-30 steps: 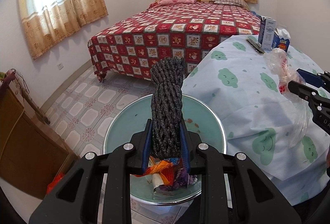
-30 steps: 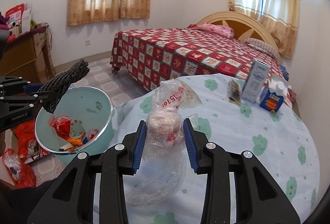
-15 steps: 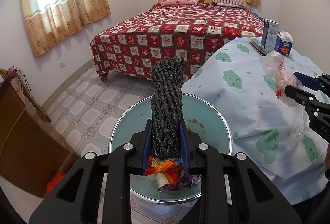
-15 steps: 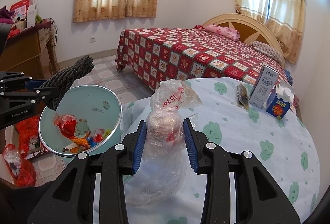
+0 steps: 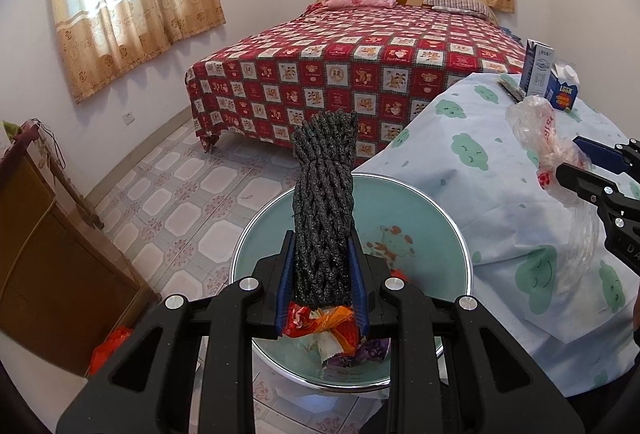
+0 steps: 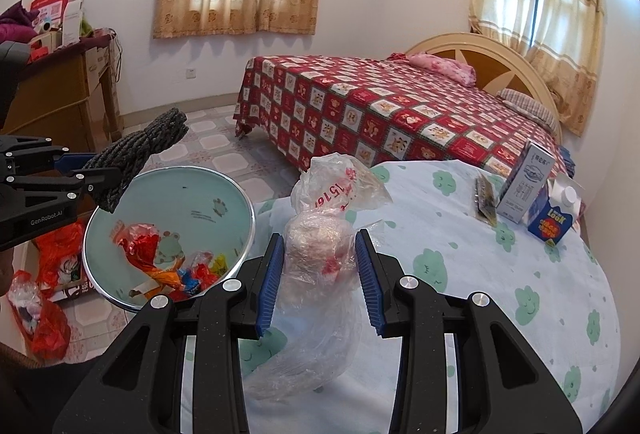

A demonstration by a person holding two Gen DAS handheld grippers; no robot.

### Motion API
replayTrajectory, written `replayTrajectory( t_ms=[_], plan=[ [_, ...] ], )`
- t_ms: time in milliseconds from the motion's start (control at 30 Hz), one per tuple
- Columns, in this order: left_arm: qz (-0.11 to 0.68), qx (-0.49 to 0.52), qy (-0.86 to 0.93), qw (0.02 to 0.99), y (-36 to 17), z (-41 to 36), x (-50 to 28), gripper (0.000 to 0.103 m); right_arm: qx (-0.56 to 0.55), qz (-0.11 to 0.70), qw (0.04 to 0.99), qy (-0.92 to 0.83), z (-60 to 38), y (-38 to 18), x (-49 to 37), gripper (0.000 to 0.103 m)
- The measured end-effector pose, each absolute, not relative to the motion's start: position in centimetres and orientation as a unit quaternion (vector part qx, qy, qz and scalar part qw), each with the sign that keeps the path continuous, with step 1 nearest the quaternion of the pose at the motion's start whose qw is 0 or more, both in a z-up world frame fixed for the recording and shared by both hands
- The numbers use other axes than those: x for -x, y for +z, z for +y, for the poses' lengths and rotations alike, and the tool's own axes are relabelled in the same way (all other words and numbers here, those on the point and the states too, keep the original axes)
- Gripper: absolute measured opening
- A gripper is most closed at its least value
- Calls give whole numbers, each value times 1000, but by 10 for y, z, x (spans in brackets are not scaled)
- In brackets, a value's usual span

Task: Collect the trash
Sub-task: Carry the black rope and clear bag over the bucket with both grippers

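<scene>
My left gripper [image 5: 322,254] is shut on a dark grey foam net sleeve [image 5: 324,206] and holds it upright over the pale green trash bin [image 5: 436,218], which has colourful wrappers [image 5: 332,326] at its bottom. In the right wrist view the sleeve [image 6: 140,154] hangs over the bin's [image 6: 224,190] left rim. My right gripper [image 6: 320,266] is shut on a crumpled clear plastic bag [image 6: 320,250] with red print, held above the table edge beside the bin. The bag [image 5: 540,138] also shows at the right of the left wrist view.
A round table with a cloud-print cloth [image 6: 500,294] holds a white carton [image 6: 524,186], a blue milk carton [image 6: 554,214] and a flat dark strip [image 6: 484,198]. A red-quilted bed [image 6: 380,114] stands behind. A wooden desk [image 6: 60,102] and red bags [image 6: 52,326] are at left.
Both views have shifted slightly: the bin and table have drifted right in the left wrist view. Both grippers keep their holds on the sleeve and the bag.
</scene>
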State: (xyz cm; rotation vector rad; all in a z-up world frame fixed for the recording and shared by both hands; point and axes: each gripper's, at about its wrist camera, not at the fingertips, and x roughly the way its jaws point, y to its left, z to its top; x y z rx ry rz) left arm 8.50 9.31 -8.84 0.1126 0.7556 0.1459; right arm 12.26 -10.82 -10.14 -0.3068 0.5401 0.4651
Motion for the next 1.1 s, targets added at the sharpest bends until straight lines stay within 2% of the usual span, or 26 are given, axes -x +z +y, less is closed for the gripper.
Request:
replayTrajectory(
  t_ms=[1100],
  plan=[
    [356,-47,106,927,-84,126,-74,25,172,257,914,264,-59,-94,-131,37]
  ],
)
